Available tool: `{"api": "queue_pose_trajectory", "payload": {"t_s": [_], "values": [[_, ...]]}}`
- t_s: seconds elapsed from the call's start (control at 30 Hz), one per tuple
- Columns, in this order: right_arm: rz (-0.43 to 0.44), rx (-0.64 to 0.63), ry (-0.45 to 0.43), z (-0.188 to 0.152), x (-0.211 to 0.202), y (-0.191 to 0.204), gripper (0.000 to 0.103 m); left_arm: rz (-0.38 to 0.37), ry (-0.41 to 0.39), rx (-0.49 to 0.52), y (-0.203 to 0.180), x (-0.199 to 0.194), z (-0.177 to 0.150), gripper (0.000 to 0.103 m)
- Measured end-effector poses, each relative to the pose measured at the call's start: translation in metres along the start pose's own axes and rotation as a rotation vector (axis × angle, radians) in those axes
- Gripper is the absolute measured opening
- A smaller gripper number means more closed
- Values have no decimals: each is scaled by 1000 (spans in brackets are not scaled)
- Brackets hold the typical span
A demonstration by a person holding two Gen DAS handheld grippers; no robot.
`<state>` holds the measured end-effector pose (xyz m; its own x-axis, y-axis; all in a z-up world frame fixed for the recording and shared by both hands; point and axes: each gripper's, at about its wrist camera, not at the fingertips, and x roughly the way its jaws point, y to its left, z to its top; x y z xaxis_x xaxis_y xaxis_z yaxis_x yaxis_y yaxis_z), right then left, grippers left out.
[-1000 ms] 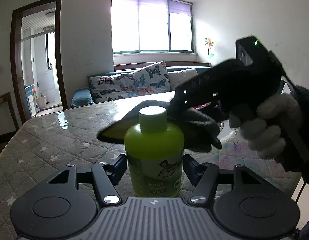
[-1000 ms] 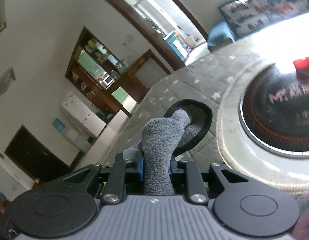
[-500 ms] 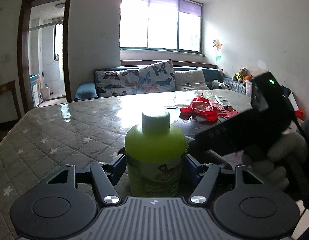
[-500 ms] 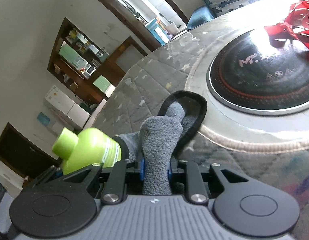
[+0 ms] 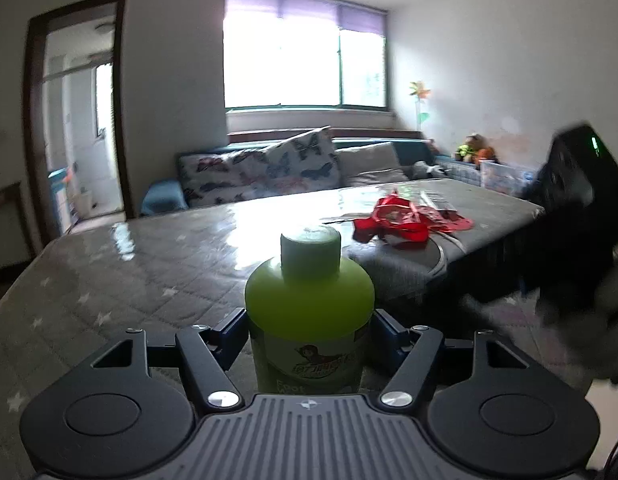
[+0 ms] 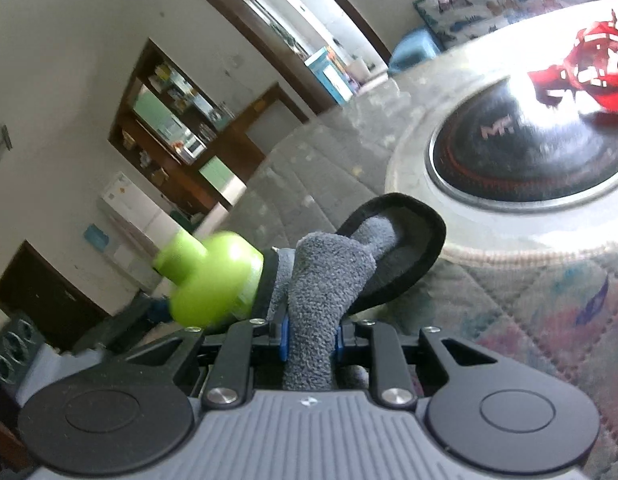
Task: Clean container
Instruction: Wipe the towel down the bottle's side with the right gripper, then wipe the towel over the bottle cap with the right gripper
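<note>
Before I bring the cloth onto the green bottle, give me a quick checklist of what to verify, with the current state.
1. Green bottle upright on the table: ok.
2. Bottle cap on: ok.
3. Left gripper steadying the bottle: not ok; its jaws are opening with the bottle between them.
4. Grey cloth clamped in the right gripper: ok.
5. Cloth close beside the bottle: ok; whether it touches, cannot tell.
6. Red item clear of the bottle: ok.
</note>
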<state>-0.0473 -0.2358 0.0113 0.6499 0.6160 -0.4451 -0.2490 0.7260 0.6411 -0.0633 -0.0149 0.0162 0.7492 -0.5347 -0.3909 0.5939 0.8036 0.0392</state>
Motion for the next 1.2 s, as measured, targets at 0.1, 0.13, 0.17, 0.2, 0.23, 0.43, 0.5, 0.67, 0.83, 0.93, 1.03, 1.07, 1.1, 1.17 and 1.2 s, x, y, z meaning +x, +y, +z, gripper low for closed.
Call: {"api": "queue_pose_trajectory", "payload": {"t_s": [0.1,0.13,0.17,0.2,0.23,0.43,0.5,0.67,0.83,0.93,1.03,1.07,1.1,1.17,1.2], "values": [[17,-20,-43,9,-11,6,20,-48,-4,-10,6,2,-1,70],[21,-29,-55,13,-13,8,20,-64,-6,-8,8,3,-2,70],[27,-34,-64,17,-16,9,20,-77,-10,2,7,4,-2,70],[35,-41,-72,21,-18,11,20,-90,-12,9,7,5,-2,70],[41,-51,-76,25,-18,13,20,-105,-15,15,6,6,-2,70],[31,-76,-87,44,-10,14,20,-180,-31,32,6,15,-3,70],[34,-57,-83,44,-6,10,20,-188,-33,31,7,16,-3,70],[65,55,-64,49,11,-14,20,-183,-29,43,6,14,-6,71],[45,89,-25,43,29,-26,20,-149,-28,57,2,8,-7,71],[21,91,-3,37,33,-31,20,-137,-26,57,1,5,-8,71],[-30,69,20,29,35,-34,20,-115,-25,59,-3,2,-7,71],[-37,68,22,26,34,-35,20,-106,-23,60,-4,0,-7,72],[-43,68,25,23,33,-35,20,-96,-20,60,-6,-2,-8,72],[-47,71,27,20,32,-37,20,-81,-16,57,-7,-4,-7,72],[-50,68,28,18,31,-37,20,-75,-14,54,-8,-5,-7,72]]}}
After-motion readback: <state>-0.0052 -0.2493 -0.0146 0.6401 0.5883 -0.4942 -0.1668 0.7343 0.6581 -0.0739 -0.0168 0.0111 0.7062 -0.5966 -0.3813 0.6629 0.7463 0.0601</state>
